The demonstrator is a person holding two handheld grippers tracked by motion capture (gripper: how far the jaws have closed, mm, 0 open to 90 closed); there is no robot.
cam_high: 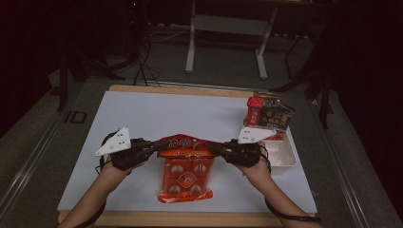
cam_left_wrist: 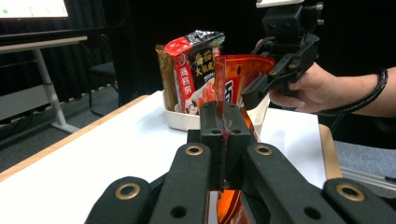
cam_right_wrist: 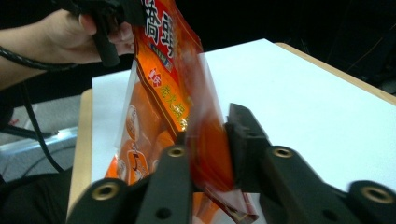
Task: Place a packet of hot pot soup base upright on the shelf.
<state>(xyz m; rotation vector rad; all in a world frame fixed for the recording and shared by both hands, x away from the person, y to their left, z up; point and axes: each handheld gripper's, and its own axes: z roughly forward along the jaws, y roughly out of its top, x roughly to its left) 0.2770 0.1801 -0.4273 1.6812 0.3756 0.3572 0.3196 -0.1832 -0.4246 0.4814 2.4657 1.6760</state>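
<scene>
An orange-red snack bag (cam_high: pixel 185 173) hangs over the white table top (cam_high: pixel 142 114), stretched by its top edge between my two grippers. My left gripper (cam_high: pixel 159 145) is shut on the bag's top left corner. In the left gripper view its jaws (cam_left_wrist: pixel 223 121) pinch the thin edge of the bag (cam_left_wrist: pixel 238 74). My right gripper (cam_high: pixel 214 148) is shut on the top right corner, and the bag (cam_right_wrist: pixel 163 79) sits pressed between its jaws (cam_right_wrist: pixel 208 135). The right gripper (cam_left_wrist: pixel 254 91) also shows in the left gripper view, clamped on the far corner.
A white tray (cam_high: pixel 285 156) stands at the right edge of the table. Noodle packets (cam_high: pixel 266 114) lean upright at its far end. The table's wooden rim (cam_high: pixel 190 219) runs along the front. A desk frame (cam_high: pixel 228 28) stands on the floor behind.
</scene>
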